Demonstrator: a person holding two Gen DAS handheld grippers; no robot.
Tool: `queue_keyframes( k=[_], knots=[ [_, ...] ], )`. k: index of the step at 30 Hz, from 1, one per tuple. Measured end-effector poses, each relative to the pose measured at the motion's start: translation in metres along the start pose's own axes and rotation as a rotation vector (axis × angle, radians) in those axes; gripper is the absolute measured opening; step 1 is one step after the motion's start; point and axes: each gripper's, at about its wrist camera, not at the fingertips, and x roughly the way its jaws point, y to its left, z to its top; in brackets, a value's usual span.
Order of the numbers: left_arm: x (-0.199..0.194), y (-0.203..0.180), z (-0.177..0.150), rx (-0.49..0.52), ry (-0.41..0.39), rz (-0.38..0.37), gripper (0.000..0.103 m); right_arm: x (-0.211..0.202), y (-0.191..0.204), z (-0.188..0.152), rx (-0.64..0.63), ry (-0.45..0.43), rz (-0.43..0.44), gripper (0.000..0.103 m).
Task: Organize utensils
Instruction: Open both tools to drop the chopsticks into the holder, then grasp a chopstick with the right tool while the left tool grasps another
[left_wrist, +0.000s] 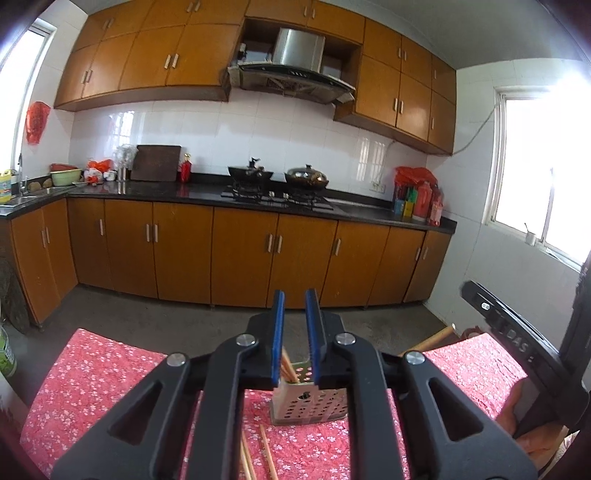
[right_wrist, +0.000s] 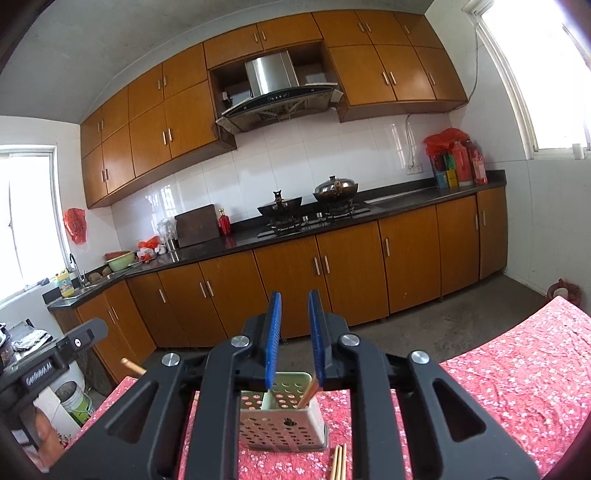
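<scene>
A perforated metal utensil holder stands on the red floral tablecloth. Brown chopsticks lean inside it. My left gripper hovers just above and in front of the holder, its blue pads a narrow gap apart and pressing on nothing. My right gripper hovers over the same holder from the other side, also slightly apart and empty. Loose chopsticks lie on the cloth in front of the holder. Each gripper's black body shows at the edge of the other's view.
A wooden stick end pokes up at the table's far edge. Beyond a strip of grey floor runs a dark kitchen counter with a stove and two woks, above orange cabinets. A paint bucket stands on the floor.
</scene>
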Motion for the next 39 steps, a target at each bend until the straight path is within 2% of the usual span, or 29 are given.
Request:
queue_keyframes(
  k=[3, 6, 10, 14, 17, 20, 28, 29, 36, 39],
  knots=[
    [-0.021, 0.010, -0.005, -0.026, -0.003, 0.022, 0.015, -0.019, -0.005, -0.004, -0.006, 0.012, -0.009, 0.017],
    [-0.037, 0.023, -0.023, -0.040, 0.027, 0.055, 0.018, -0.031, -0.015, -0.025, 0.002, 0.078, -0.016, 0.017],
    [-0.042, 0.041, -0.066, -0.028, 0.118, 0.106, 0.020, -0.025, -0.035, -0.079, 0.005, 0.264, -0.052, 0.017],
    [-0.029, 0.060, -0.118, -0.012, 0.257, 0.164, 0.020, -0.005, -0.048, -0.148, 0.025, 0.507, -0.052, 0.017],
    [-0.023, 0.075, -0.156, -0.046, 0.360, 0.168, 0.020, 0.000, -0.046, -0.182, 0.036, 0.617, -0.028, 0.017],
    [-0.022, 0.083, -0.179, -0.080, 0.422, 0.152, 0.020, 0.003, -0.041, -0.204, 0.041, 0.682, -0.007, 0.017],
    [-0.019, 0.083, -0.202, -0.112, 0.483, 0.104, 0.020, 0.008, -0.031, -0.222, 0.008, 0.716, -0.035, 0.016],
    [-0.019, 0.080, -0.203, -0.112, 0.487, 0.097, 0.020, 0.011, -0.030, -0.223, 0.006, 0.718, -0.043, 0.011],
    [-0.009, 0.060, -0.218, -0.099, 0.542, 0.025, 0.020, 0.012, -0.054, -0.215, 0.013, 0.689, -0.146, 0.008],
    [-0.005, 0.051, -0.226, -0.086, 0.570, -0.006, 0.019, 0.013, -0.061, -0.213, 0.035, 0.688, -0.150, 0.008]
  ],
)
